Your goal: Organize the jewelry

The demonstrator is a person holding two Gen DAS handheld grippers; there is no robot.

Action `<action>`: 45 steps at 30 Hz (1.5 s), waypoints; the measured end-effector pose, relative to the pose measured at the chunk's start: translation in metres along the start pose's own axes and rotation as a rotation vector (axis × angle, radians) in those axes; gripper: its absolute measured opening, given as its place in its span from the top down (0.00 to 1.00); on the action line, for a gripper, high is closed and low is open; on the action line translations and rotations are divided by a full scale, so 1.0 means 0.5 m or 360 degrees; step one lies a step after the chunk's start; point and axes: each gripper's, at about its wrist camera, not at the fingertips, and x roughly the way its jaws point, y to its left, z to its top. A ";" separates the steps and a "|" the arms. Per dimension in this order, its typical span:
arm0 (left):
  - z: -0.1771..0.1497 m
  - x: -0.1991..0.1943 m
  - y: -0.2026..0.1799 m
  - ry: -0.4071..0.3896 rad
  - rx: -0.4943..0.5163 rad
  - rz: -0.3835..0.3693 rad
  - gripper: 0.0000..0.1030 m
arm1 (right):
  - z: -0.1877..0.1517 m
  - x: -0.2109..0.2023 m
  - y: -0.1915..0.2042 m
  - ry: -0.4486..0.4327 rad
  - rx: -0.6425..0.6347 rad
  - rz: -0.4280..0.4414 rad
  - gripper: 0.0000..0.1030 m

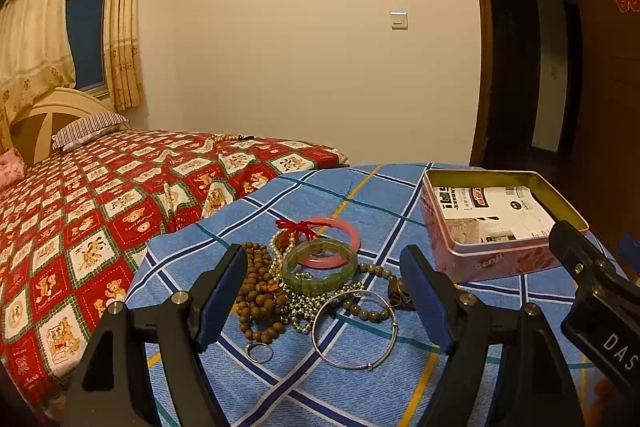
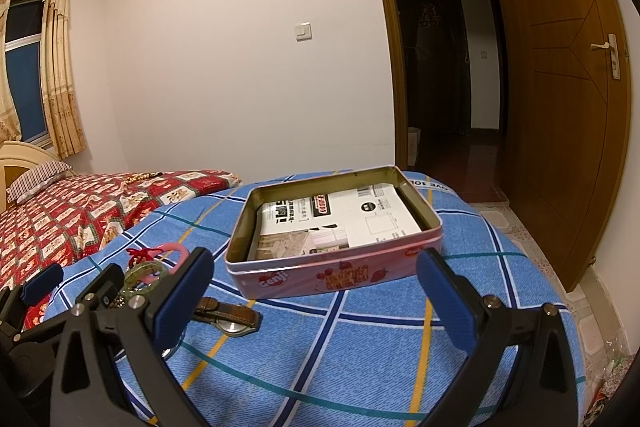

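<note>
Left wrist view: left tongs (image 1: 324, 291), released, frame the jewelry heap (image 1: 312, 279) beside the pink tin (image 1: 500, 255); right tongs (image 2: 316, 291), released, face that tin, likely the destination.

The left gripper (image 1: 324, 301) has matte black arms, triangular with a cut-out window in each, and flat dark-blue pads (image 1: 220, 297) on the inner faces of its fingers. Round silver screws (image 1: 180, 297) sit on the arm joints. The right gripper (image 2: 316, 301) is built the same: black triangular arms, blue pads (image 2: 184, 301), silver screws (image 2: 490, 301). In the left wrist view its black body carries white letters "DAS" (image 1: 618, 351) and small dark screws.
</note>
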 end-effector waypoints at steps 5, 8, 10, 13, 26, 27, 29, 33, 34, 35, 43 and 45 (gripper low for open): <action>-0.001 -0.002 0.000 0.0003 0.0001 0.0001 0.24 | 0.000 0.000 0.000 0.0002 0.0000 -0.0001 0.00; -0.001 -0.002 0.000 0.0004 0.0001 0.0001 0.24 | 0.000 0.000 -0.001 0.0003 0.0000 -0.0001 0.00; 0.000 -0.003 -0.002 0.0006 -0.0001 0.0001 0.24 | 0.000 0.001 -0.001 0.0005 0.0000 -0.0002 0.00; 0.001 -0.002 -0.005 0.0008 -0.0002 -0.0001 0.24 | -0.001 0.002 -0.003 0.0008 0.0000 -0.0002 0.00; -0.012 0.002 0.052 0.0174 0.0035 -0.0051 0.24 | -0.015 0.041 -0.040 0.0235 0.0161 0.0153 0.01; -0.017 0.000 0.065 0.0190 0.0060 -0.0052 0.24 | -0.018 0.051 -0.045 0.0297 0.0181 0.0230 0.02; -0.029 0.003 0.093 0.0248 0.0091 -0.0036 0.24 | -0.022 0.068 -0.044 0.0400 0.0141 0.0331 0.12; -0.041 0.008 0.140 0.0326 0.0022 -0.0100 0.24 | -0.032 0.109 0.001 0.0642 -0.0102 0.0555 0.28; -0.043 0.009 0.144 0.0336 0.0023 -0.0097 0.24 | -0.034 0.117 0.017 0.0672 -0.0186 0.0593 0.33; -0.045 0.011 0.146 0.0347 0.0030 -0.0090 0.24 | -0.036 0.125 0.034 0.0689 -0.0270 0.0622 0.35; -0.048 0.012 0.123 0.0403 0.0076 -0.0235 0.24 | -0.060 0.191 0.106 0.0819 -0.0568 0.0678 0.45; -0.049 0.018 0.110 0.0435 0.0073 -0.0309 0.24 | -0.058 0.199 0.107 0.0827 -0.0574 0.0707 0.45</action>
